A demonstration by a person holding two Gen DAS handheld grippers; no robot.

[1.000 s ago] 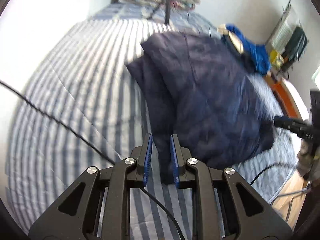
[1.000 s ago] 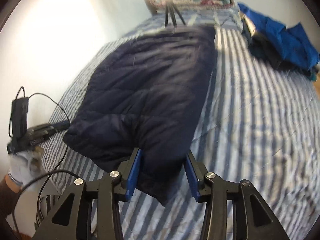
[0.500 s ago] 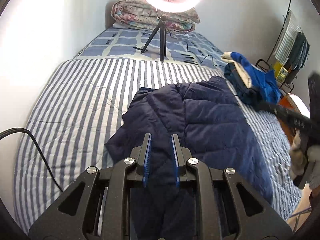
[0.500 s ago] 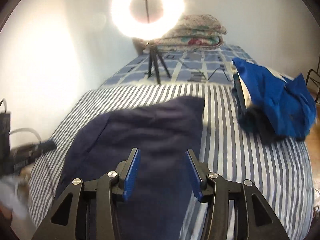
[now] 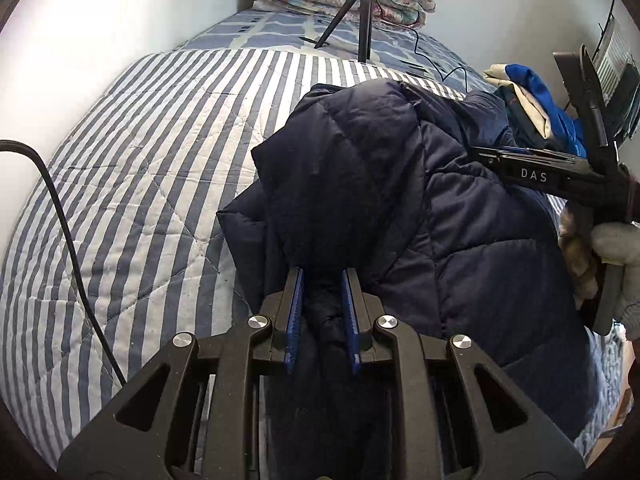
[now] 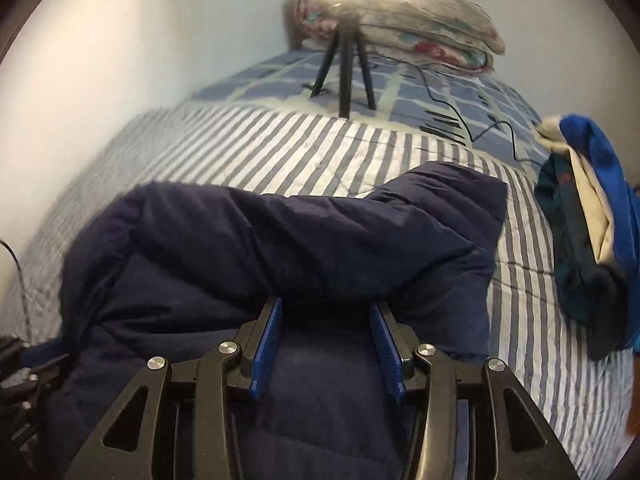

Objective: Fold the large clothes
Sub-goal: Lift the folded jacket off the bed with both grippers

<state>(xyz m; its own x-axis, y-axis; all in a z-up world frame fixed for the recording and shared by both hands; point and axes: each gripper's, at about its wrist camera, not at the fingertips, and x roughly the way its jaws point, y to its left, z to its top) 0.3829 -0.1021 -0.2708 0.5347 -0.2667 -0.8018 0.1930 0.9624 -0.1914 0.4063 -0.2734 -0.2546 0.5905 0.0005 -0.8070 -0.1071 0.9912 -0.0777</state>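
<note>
A dark navy quilted puffer jacket (image 5: 380, 200) lay bunched on a blue-and-white striped quilted bedspread (image 5: 152, 184), filling the centre of both wrist views. In the left view its bulk ran from the middle toward five o'clock; in the right view a folded-over ridge of it crossed from nine o'clock to two o'clock.

The left gripper (image 5: 322, 316), at six o'clock, had its blue-padded jaws narrowed onto a thin fold of the jacket, which passed between them and draped down beneath. The right gripper (image 6: 326, 344) stood about half open with jacket fabric filling the gap; the pads appeared to press a thick, puffy wad, though the grip was partly blurred.

The jacket looked soft, springy and fairly light, likely to bulge back and slide on its smooth shell. Hems, seams and corners seemed the best places to grip, since padded panels would squash and slip.

At three o'clock in the left view, a gloved hand (image 5: 616, 256) carried the other tool. Beyond lay a heap of bright blue and cream clothes (image 6: 588, 216) at three o'clock, a black tripod (image 6: 346, 68) at twelve, and folded floral bedding (image 6: 404, 36) behind it. A black cable (image 5: 60, 220) curved across nine o'clock.
</note>
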